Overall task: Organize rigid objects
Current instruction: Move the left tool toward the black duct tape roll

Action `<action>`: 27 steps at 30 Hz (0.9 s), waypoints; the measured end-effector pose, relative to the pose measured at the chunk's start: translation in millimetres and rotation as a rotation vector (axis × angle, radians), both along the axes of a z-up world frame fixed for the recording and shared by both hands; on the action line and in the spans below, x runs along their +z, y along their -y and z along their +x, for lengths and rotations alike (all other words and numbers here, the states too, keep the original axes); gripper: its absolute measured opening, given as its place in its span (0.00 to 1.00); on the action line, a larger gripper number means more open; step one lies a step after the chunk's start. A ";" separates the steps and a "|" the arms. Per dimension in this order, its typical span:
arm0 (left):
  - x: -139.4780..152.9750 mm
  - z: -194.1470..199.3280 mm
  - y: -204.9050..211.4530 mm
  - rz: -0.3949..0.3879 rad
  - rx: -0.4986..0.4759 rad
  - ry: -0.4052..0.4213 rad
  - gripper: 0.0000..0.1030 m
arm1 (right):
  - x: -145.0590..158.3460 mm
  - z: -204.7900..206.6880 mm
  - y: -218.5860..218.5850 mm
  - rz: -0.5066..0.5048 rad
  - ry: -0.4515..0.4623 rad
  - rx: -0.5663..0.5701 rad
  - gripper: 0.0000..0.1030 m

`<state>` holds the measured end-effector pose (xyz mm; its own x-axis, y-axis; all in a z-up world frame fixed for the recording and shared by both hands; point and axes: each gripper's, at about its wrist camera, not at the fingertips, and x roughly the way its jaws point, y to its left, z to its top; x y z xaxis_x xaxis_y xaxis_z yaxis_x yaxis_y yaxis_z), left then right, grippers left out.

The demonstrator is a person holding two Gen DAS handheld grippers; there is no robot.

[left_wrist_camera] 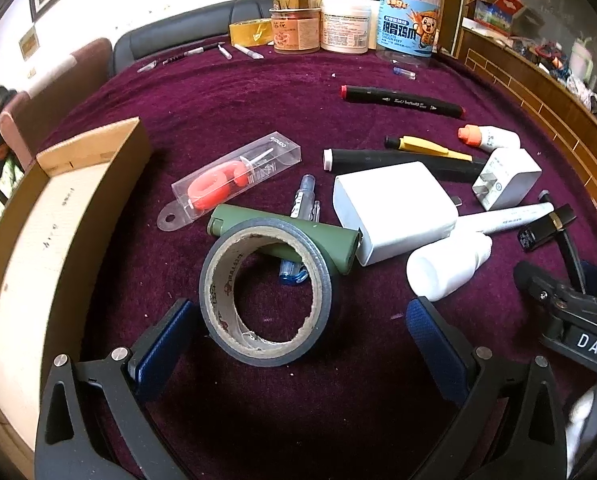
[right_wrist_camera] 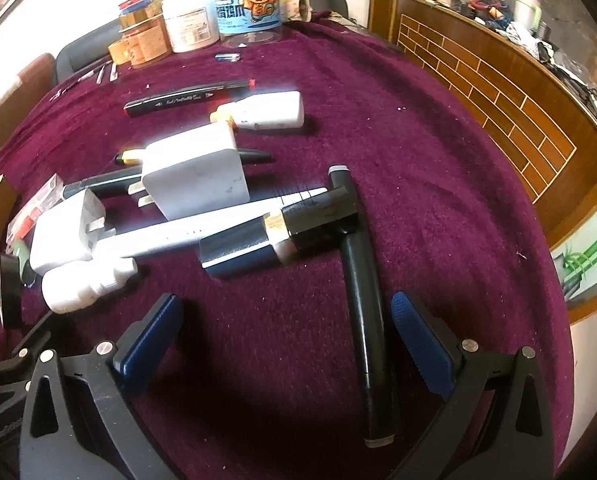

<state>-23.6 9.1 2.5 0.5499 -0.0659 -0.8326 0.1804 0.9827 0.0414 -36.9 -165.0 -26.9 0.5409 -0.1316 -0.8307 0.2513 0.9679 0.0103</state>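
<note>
**Between wide tongs: tape first, marker next**

Nearest the left gripper [left_wrist_camera: 298, 336], whose tongs are spread wide and hold nothing, the grey tape roll [left_wrist_camera: 268, 294] lies on the purple cloth [left_wrist_camera: 226, 112], leaning against the green case [left_wrist_camera: 294, 240] that crosses a blue pen [left_wrist_camera: 294, 272]. Closing on the roll could drag both along, or the roll could tip out of the pads. The right gripper [right_wrist_camera: 286, 340], equally wide and empty, has a long black marker [right_wrist_camera: 364, 320] just inside its right finger [right_wrist_camera: 422, 348]; an off-centre pinch may roll it away. Farther off lie the white power bank [left_wrist_camera: 394, 212], charger [left_wrist_camera: 506, 178] and bottle [left_wrist_camera: 446, 264]. The cardboard box [left_wrist_camera: 58, 216], presumably the destination, waits at left.
</note>
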 end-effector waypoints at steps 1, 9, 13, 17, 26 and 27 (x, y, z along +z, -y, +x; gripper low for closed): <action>1.0 -1.7 3.4 0.026 -0.001 0.013 0.99 | 0.0 0.1 -0.2 -0.003 -0.003 0.007 1.00; -0.5 3.0 -5.8 -0.038 0.018 -0.002 0.99 | 56.2 -35.2 13.6 -0.039 0.187 -0.013 0.96; -1.3 3.4 -1.9 -0.026 0.022 -0.004 0.99 | 121.4 -36.1 15.1 -0.102 0.508 -0.054 1.00; 5.9 7.0 -13.6 -0.094 0.029 -0.070 0.91 | 108.9 18.0 24.2 0.037 0.460 -0.021 1.00; 57.9 8.6 -73.8 -0.195 0.093 0.040 0.89 | 57.1 39.4 44.1 0.112 0.340 -0.032 0.96; 59.3 8.3 -71.9 -0.203 0.089 0.050 0.89 | 57.6 38.9 41.7 0.121 0.341 -0.022 0.96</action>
<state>-15.3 81.0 61.8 0.6013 -0.1788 -0.7788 0.0955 0.9837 -0.1521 1.9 -206.7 30.7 0.7876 -0.0584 -0.6135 0.2349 0.9488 0.2113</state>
